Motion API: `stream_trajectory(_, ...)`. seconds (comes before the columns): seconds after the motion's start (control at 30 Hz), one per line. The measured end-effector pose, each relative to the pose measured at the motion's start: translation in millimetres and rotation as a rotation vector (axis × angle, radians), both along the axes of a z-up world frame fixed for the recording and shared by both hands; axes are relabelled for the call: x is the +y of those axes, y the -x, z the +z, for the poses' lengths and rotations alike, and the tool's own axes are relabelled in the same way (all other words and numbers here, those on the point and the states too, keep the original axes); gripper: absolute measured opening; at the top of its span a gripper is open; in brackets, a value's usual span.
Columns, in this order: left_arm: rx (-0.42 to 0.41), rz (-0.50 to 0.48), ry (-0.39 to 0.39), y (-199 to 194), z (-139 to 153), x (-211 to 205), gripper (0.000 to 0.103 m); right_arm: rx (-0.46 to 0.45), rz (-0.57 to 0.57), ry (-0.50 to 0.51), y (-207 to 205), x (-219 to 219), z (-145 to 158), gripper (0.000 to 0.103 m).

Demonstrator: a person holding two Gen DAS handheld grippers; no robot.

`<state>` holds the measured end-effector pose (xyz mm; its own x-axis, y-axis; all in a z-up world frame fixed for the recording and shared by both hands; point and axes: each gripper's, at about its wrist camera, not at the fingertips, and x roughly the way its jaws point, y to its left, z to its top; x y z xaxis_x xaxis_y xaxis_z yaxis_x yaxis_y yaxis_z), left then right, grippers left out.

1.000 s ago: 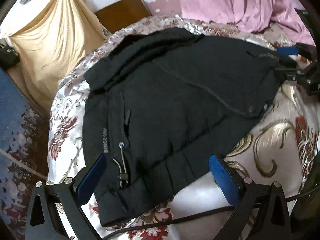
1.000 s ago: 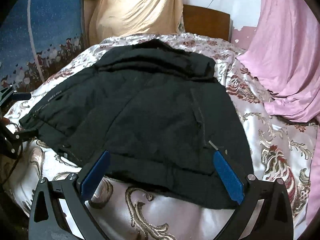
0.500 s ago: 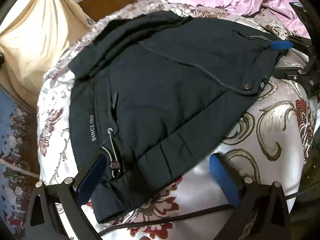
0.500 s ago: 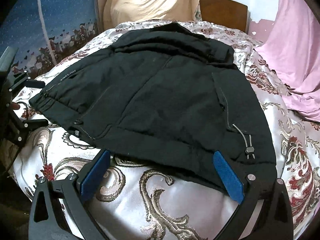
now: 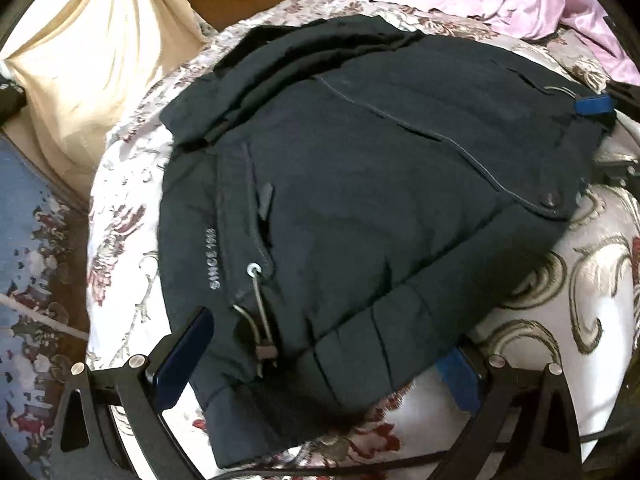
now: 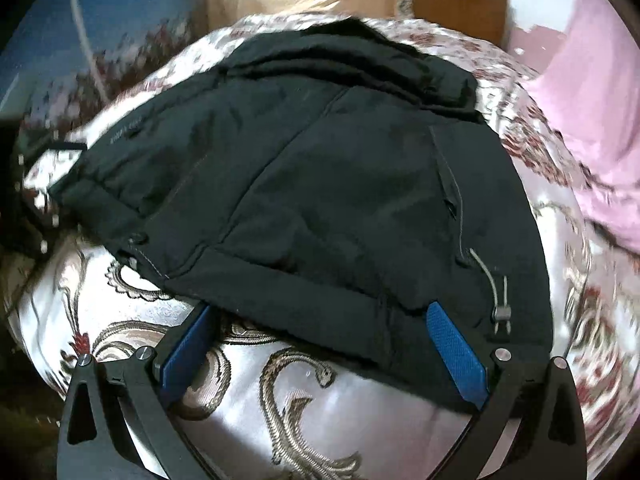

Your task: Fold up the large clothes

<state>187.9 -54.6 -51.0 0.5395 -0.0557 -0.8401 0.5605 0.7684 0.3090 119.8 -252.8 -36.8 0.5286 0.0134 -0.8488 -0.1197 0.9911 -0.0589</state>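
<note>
We have brought both spread-fingered grippers, left gripper (image 5: 324, 360) and right gripper (image 6: 324, 344), down astride the jacket (image 5: 360, 200) hem, ready to pinch.

Bedspread (image 6: 320, 412) left bare before hem; jacket (image 5: 360, 208) (bulky) spread across middle; pink cloth (image 6: 592, 92) heaped rightward.

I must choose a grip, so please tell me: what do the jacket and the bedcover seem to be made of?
Jacket: dark matte woven fabric, probably padded synthetic; it looks puffy. Bedcover: glossy, satin-like cloth with woven scrolls; it shines.
</note>
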Motion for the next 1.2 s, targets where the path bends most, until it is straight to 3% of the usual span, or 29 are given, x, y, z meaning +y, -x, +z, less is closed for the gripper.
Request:
stream_trajectory(0.2, 0.010, 0.021, 0.038, -14.0, 13.4, 1.6, 0.103, 0.111, 0.077, 0.081, -16.1, -1.2, 6.8, 0.101)
stream_trajectory(0.37, 0.043, 0.037, 0.116, -26.8, 29.2, 10.2, 0.103, 0.090, 0.053, 0.155, -23.7, -5.2, 11.6, 0.101)
stream_trajectory(0.53, 0.005, 0.012, 0.098, -20.7, 36.1, 13.5, 0.103, 0.025, -0.030, 0.063, -28.9, -21.7, 25.8, 0.101)
stream_trajectory(0.8, 0.038, 0.022, 0.089, -8.7, 21.2, 30.9, 0.103, -0.003, -0.054, -0.005, -40.2, -33.7, 32.9, 0.101)
stream_trajectory(0.97, 0.035, -0.021, 0.022, 4.5, 7.7, 31.7, 0.103, -0.017, -0.075, -0.056, -51.1, -41.5, 41.0, 0.101)
stream_trajectory(1.1, 0.012, 0.007, -0.011, 0.4, 2.5, 27.0, 0.103, -0.006, -0.062, -0.034, -53.3, -39.1, 36.4, 0.101)
stream_trajectory(1.2, -0.027, 0.022, -0.053, -3.6, 0.3, 20.6, 0.103, 0.015, -0.042, -0.077, -49.8, -41.4, 34.0, 0.101)
